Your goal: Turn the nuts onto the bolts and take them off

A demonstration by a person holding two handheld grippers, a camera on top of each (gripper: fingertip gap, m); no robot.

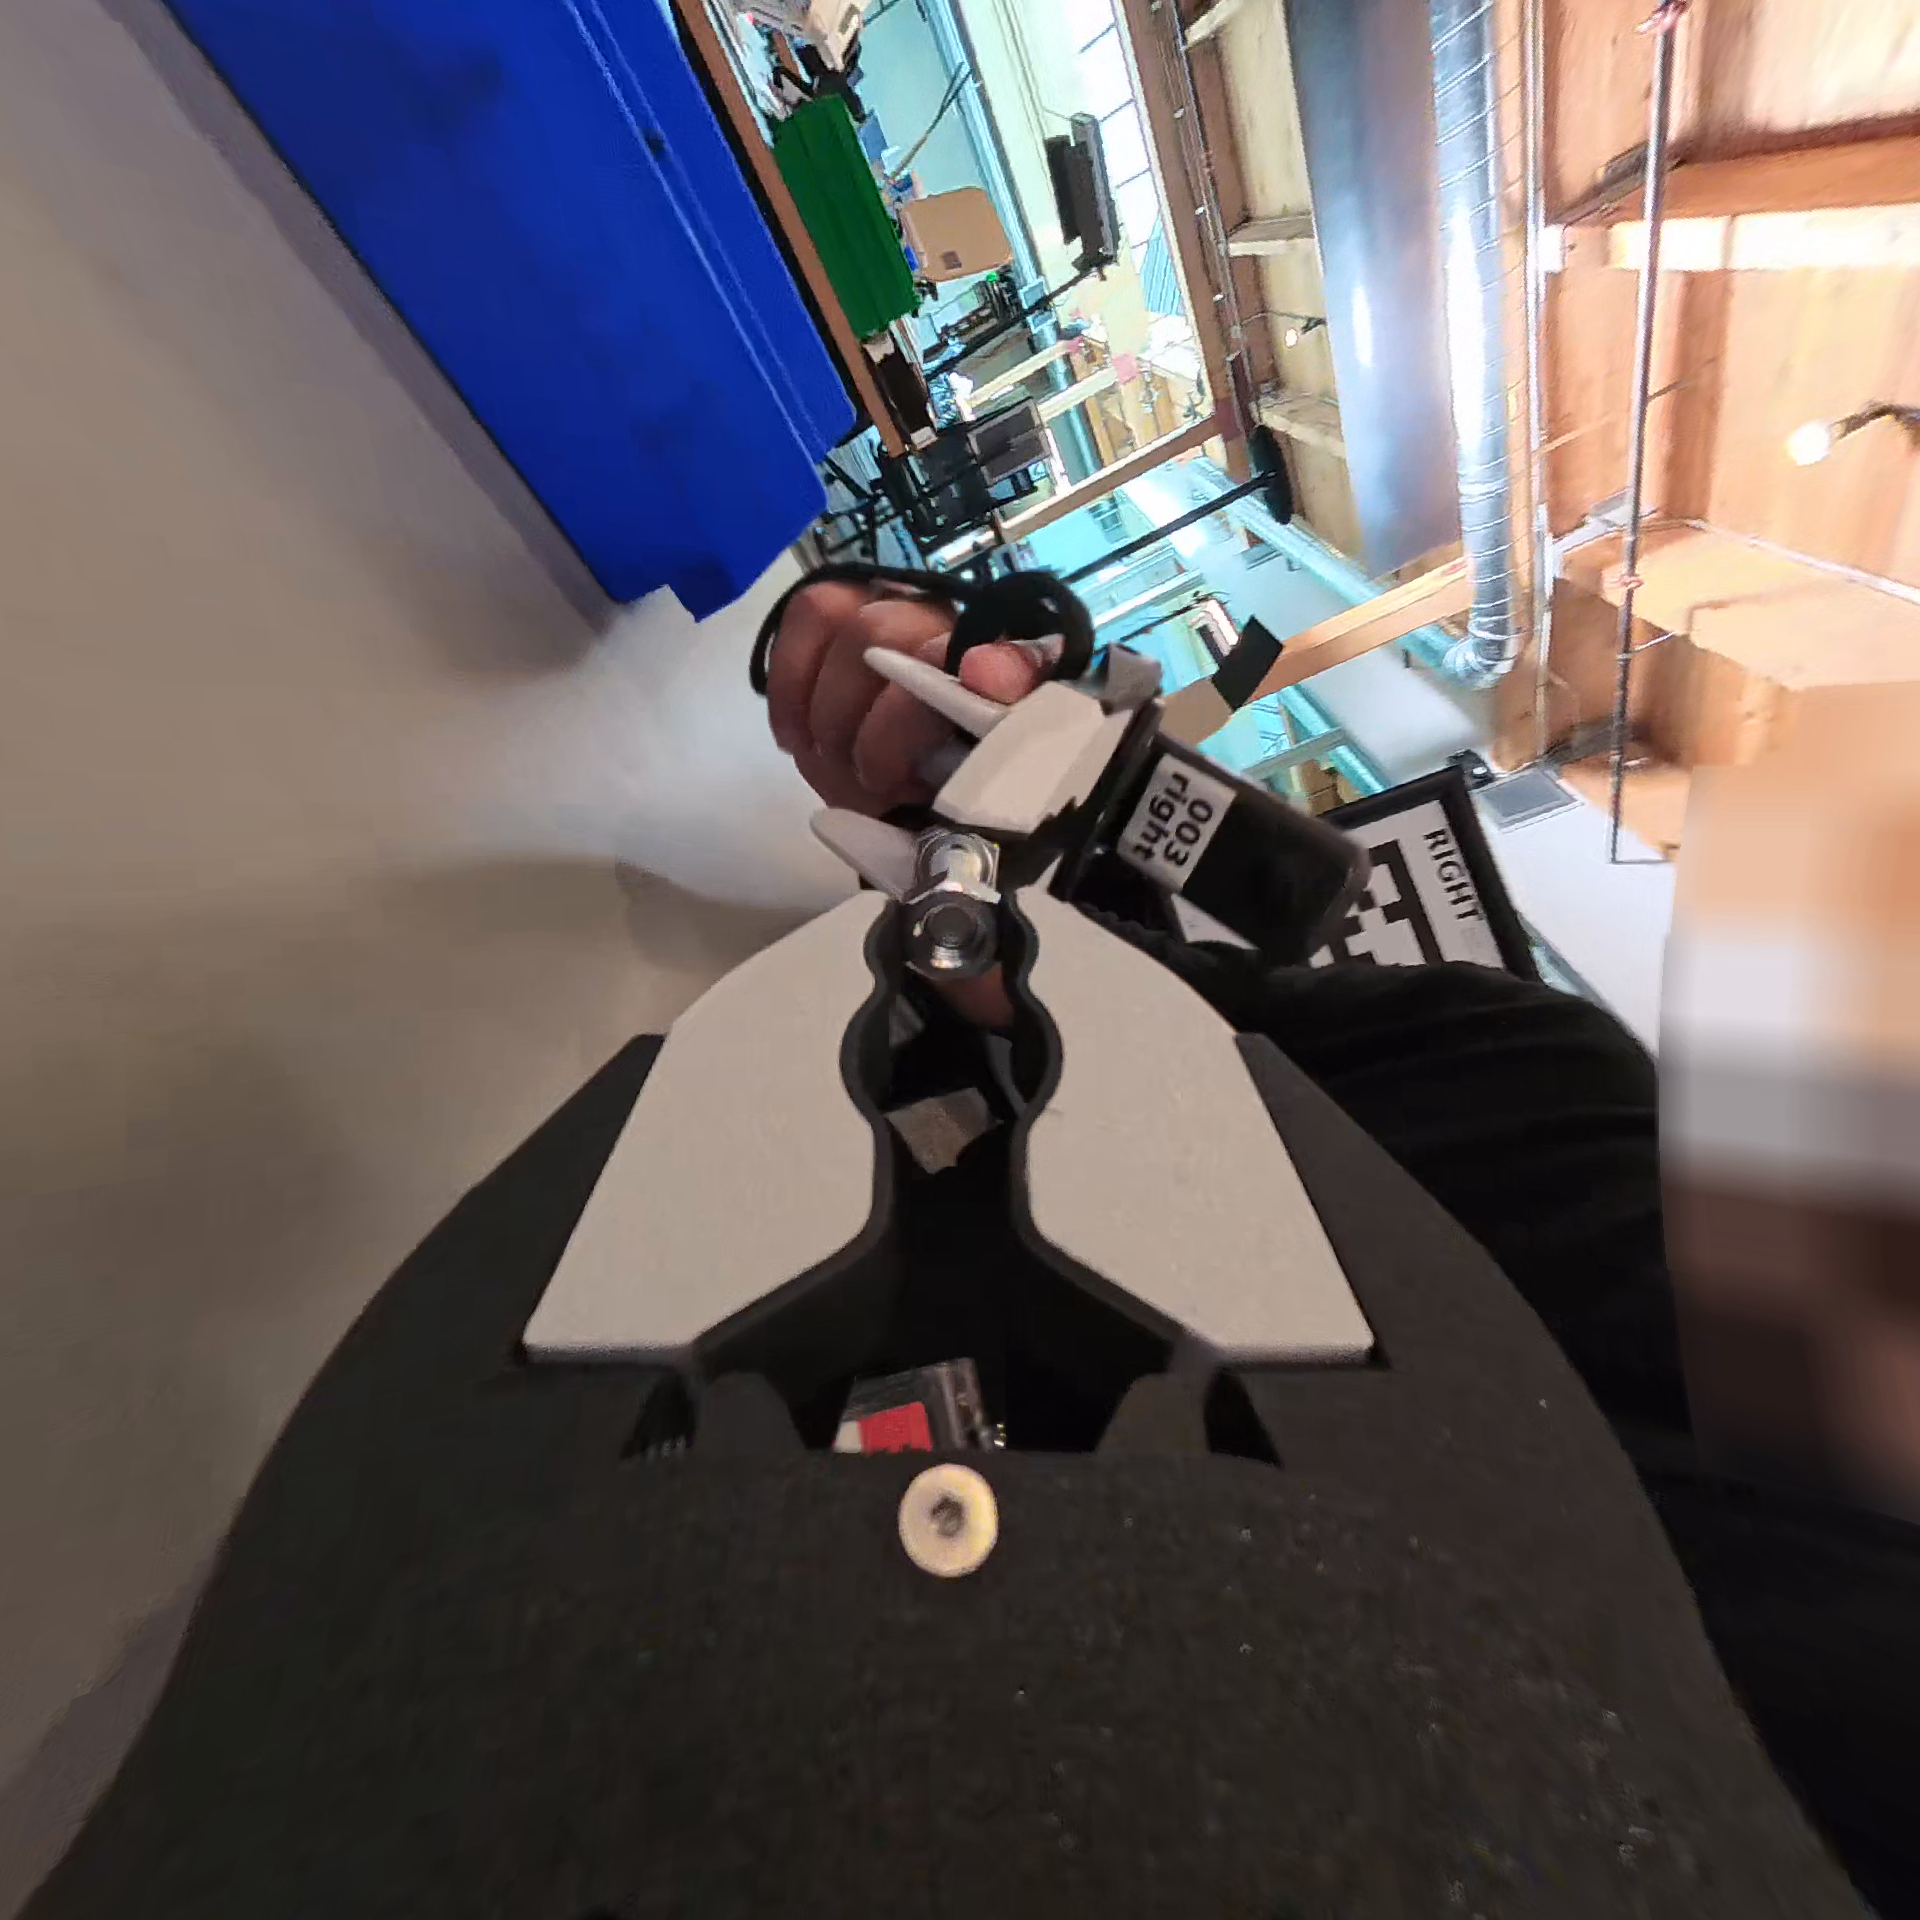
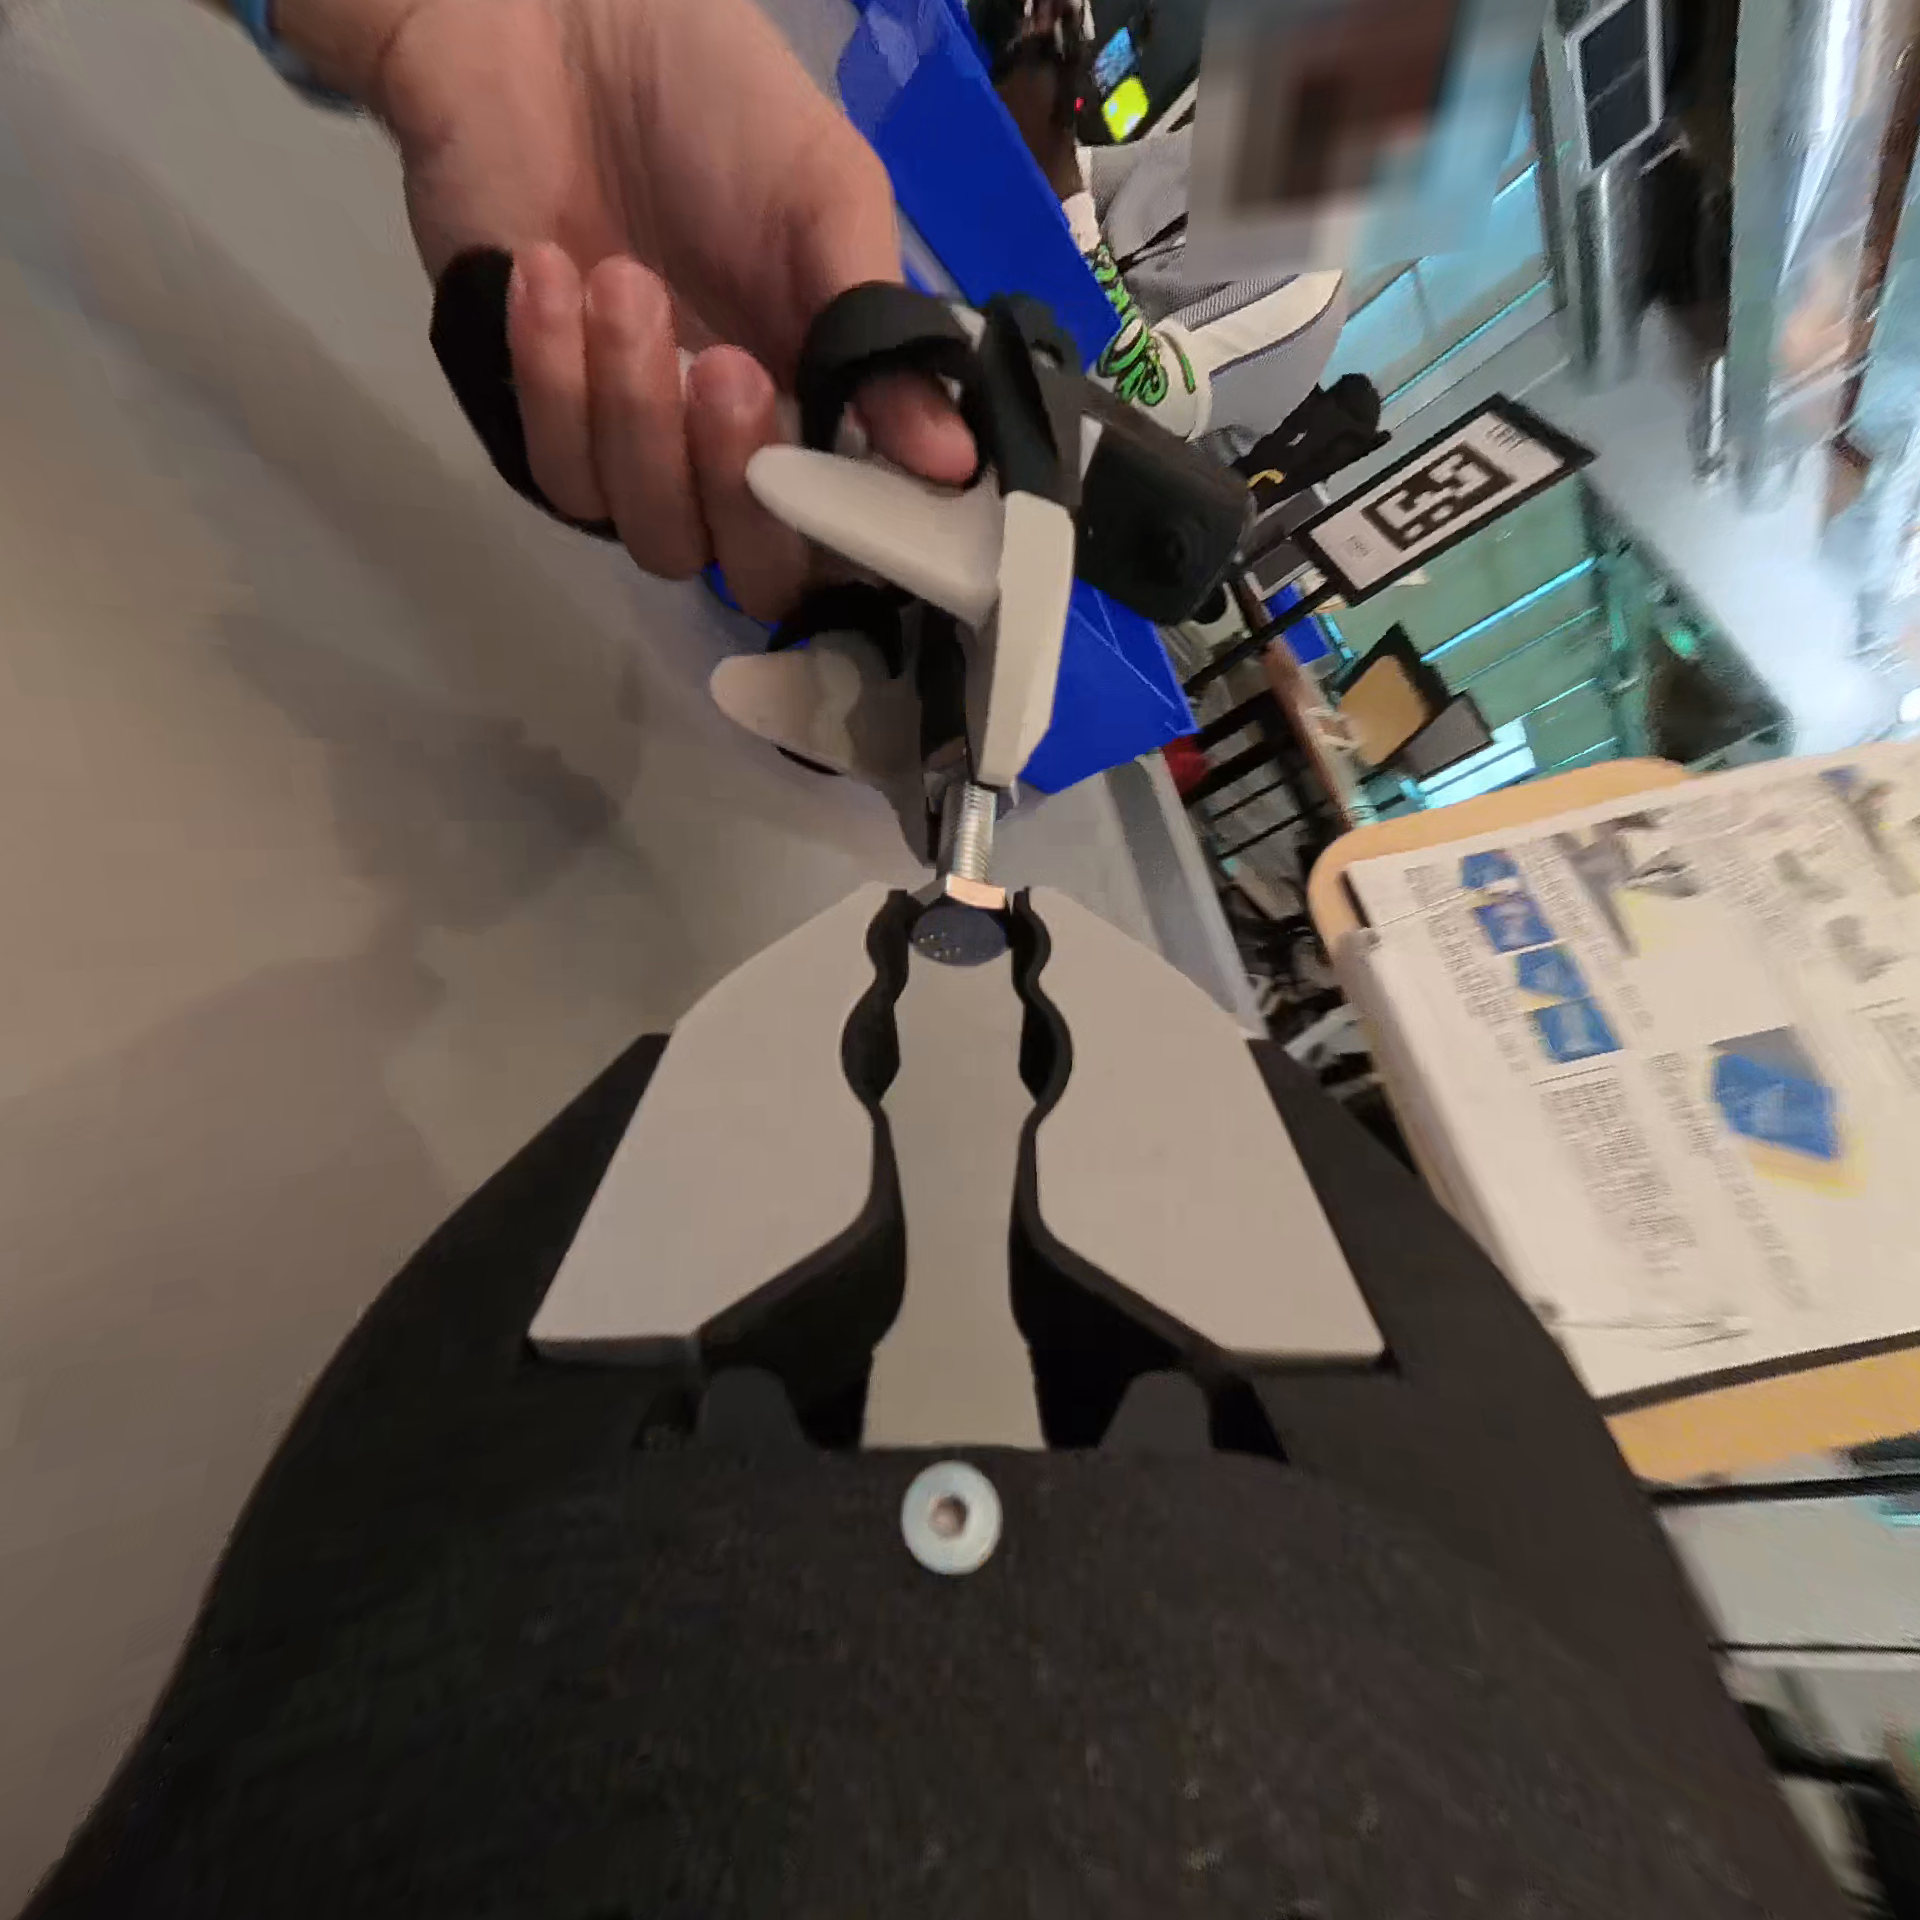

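Your left gripper [image 1: 948, 940] was clamped on the nut [image 1: 948, 925] at its tips, at twelve o'clock from the wrist camera. Your right gripper [image 2: 958, 925] was clenched on the bolt [image 2: 966, 831] head, its shank running on toward twelve into the left tips. Both claws met nose to nose along the bolt's axis, clear of the table [image 1: 260, 727]. The bolt looked bright, zinc-plated and fully threaded.

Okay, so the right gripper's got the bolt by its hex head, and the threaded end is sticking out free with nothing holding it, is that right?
Not quite. The right gripper does hold the bolt by its hex head, but the threaded end is not free: the left gripper is closed on it. The right wrist view shows this.
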